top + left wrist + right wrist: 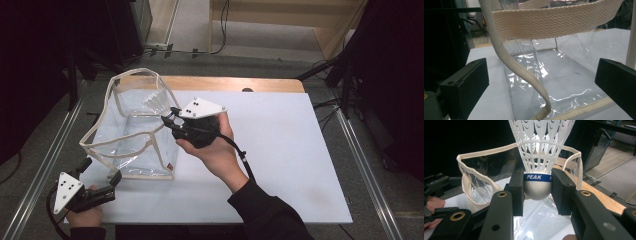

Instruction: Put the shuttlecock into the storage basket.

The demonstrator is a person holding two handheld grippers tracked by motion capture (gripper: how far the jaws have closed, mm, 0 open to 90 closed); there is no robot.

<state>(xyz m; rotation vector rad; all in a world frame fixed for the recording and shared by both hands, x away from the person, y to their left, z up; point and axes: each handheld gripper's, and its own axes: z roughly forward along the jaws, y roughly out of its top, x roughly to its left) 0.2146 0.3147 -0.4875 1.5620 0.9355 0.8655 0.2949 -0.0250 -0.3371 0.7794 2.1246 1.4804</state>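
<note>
A clear plastic bag (131, 136) with cream webbing trim stands open on the white mat (285, 150). My right gripper (170, 118) is shut on a white shuttlecock (157, 103), which it holds over the bag's right rim with the skirt pointing into the opening. In the right gripper view the pads (517, 190) clamp the grey cork base (537, 191) at its blue band, with the bag (477, 182) behind. My left gripper (103, 170) stands open at the bag's near left corner. Its jaws are wide apart in the left gripper view, the bag's webbing rim (549, 22) hanging between them untouched.
The mat covers a wooden table (235, 83), with bare mat to the right of the bag. Dark furniture (45, 60) and a floor rail (47, 150) lie to the left; cables and stands (345, 70) sit at the right.
</note>
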